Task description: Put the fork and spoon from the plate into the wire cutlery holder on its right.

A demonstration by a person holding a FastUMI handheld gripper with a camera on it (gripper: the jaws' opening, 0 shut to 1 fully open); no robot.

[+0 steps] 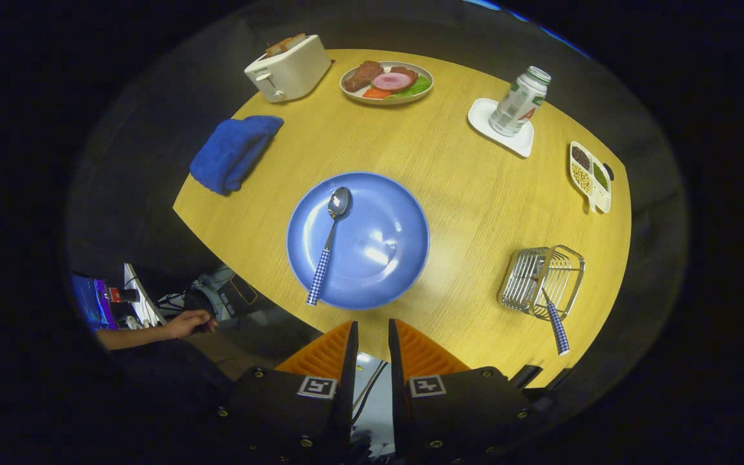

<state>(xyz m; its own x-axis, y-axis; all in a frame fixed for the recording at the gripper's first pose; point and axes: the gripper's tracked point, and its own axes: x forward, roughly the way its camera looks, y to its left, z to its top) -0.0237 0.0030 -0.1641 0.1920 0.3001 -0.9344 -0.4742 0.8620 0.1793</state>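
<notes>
**One piece in the holder, spoon on the plate**

We look down on the round wooden table (449,194) and our gripper (372,336) hangs above its near edge, fingers drawn close with just a narrow slit between them, gripping nothing. Just ahead of the fingers sits the blue plate (372,258), and on it lies the spoon (328,242), bowl pointing away, checked handle reaching past the plate's near rim. Off to the right, well apart from the plate, stands the wire cutlery holder (530,274), and a checked handle (557,326) pokes out of it toward us; we cannot see its head clearly. Farther back we spot a blue cloth (233,152), a toaster (288,68), a food plate (387,82) and a can (519,100) on its coaster.
</notes>
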